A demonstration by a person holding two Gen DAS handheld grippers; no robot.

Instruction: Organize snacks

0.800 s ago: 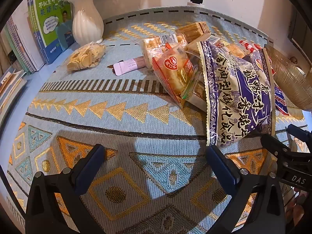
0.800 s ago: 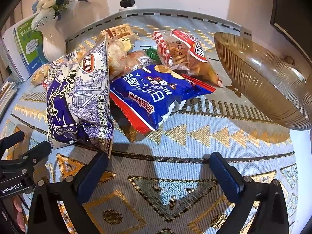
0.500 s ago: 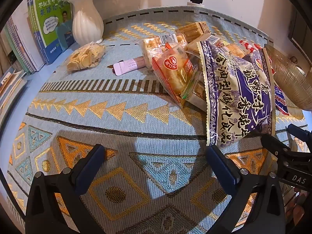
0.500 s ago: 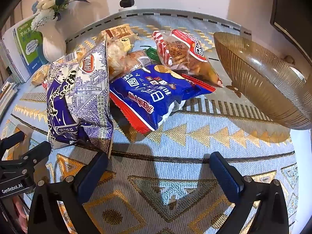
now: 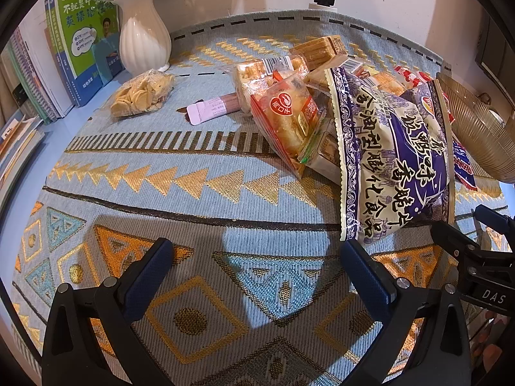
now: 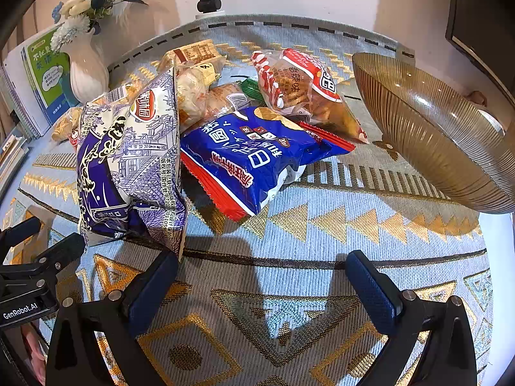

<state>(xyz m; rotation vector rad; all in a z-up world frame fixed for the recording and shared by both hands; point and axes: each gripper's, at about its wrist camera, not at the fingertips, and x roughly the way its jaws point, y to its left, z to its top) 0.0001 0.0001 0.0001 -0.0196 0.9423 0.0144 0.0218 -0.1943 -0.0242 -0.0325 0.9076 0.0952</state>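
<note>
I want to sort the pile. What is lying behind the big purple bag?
Behind the purple bag lie clear packs of biscuits and a tan cracker pack. A blue bag lies beside it. What lies under the pile is covered.

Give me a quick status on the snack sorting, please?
Both hand-held grippers open, empty: left, right. Snack pile untouched on cloth; ribbed bowl empty. Nothing in the way.

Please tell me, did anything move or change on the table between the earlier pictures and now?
No visible change. The left tool and the right tool stay open and empty above the cloth. The purple bag, the blue bag and the bowl lie as before.
</note>
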